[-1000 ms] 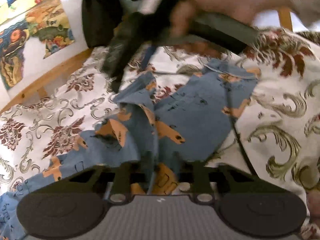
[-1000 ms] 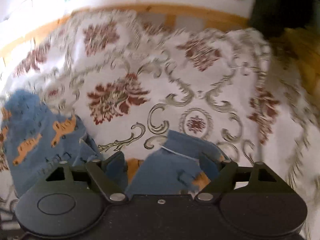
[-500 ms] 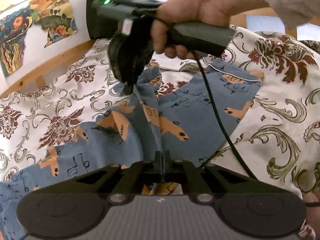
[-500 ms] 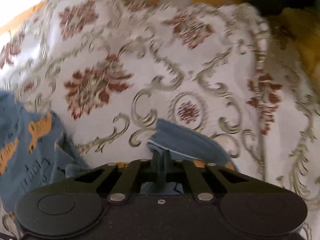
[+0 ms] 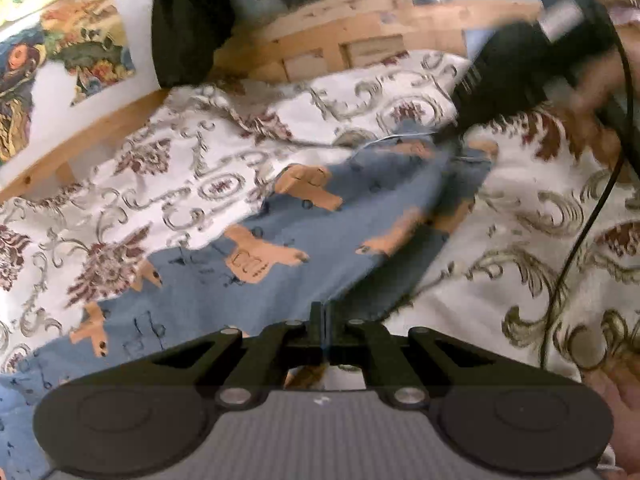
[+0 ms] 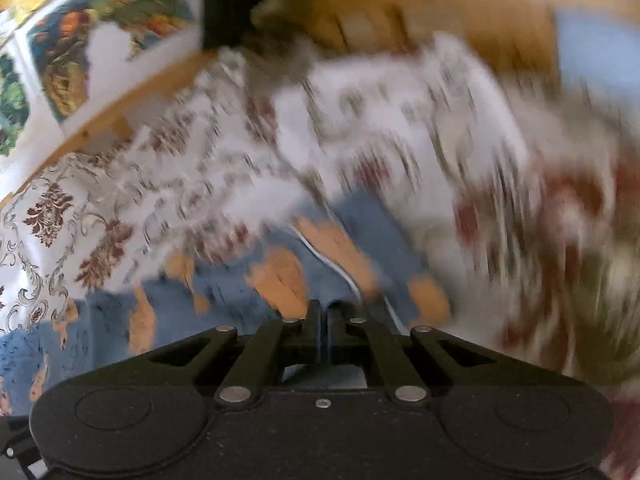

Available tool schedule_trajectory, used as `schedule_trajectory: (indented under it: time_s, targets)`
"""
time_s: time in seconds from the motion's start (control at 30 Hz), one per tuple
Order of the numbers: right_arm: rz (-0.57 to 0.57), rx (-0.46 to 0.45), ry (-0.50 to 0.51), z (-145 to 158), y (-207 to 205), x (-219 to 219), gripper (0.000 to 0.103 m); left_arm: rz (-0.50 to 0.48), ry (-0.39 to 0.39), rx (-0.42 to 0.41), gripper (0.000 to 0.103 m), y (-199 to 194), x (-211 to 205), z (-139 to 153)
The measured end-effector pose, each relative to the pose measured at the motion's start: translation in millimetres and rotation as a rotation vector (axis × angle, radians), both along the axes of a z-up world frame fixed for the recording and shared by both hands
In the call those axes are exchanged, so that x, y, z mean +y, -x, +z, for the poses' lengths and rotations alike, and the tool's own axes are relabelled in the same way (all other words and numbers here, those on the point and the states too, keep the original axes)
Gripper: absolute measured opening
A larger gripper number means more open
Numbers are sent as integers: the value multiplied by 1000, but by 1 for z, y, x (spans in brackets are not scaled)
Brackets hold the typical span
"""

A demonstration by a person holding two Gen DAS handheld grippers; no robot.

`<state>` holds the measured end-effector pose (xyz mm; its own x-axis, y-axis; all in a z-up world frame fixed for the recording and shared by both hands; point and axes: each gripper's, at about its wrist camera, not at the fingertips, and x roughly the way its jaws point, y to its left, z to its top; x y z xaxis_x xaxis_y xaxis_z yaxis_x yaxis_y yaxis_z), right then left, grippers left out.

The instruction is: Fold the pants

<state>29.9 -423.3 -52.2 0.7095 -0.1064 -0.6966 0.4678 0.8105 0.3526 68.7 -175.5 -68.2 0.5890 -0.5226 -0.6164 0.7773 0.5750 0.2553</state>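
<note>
Two grippers, both clenched on cloth: on my left-wrist feed, the left gripper [image 5: 322, 322] has its fingers pressed together on the near edge of the blue pants [image 5: 280, 264], which lie spread across the floral bedspread [image 5: 500, 248]. The pants, printed with orange animals, run diagonally from the lower left up toward the upper right. At their far end the right gripper [image 5: 460, 130], blurred and gripped by a hand [image 5: 596, 84], pinches the fabric; its black cable [image 5: 580, 240] trails down over the spread. My right-wrist feed is heavily smeared, yet the right gripper's fingers [image 6: 313, 320] sit closed with blue cloth caught at their tips. Beyond the bed, a wooden frame [image 5: 332, 32], a dark bag [image 5: 188, 20] and bright pictures [image 5: 80, 48] on the wall.
</note>
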Motion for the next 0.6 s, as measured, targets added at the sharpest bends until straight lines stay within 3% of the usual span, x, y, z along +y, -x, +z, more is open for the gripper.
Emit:
schedule_trajectory:
  time_s: [0.17, 0.37, 0.53, 0.6]
  targets:
    - [22, -63, -92, -7, 11, -5, 35, 2, -20, -9, 0, 2, 1, -1]
    - [-18, -111, -195, -9, 14, -26, 50, 13, -34, -12, 0, 2, 0, -4]
    - [-83, -121, -265, -12, 3, -48, 53, 15, -31, -8, 0, 2, 2, -4]
    - [-113, -118, -295, -15, 0, -55, 44, 18, -30, -6, 0, 2, 2, -4]
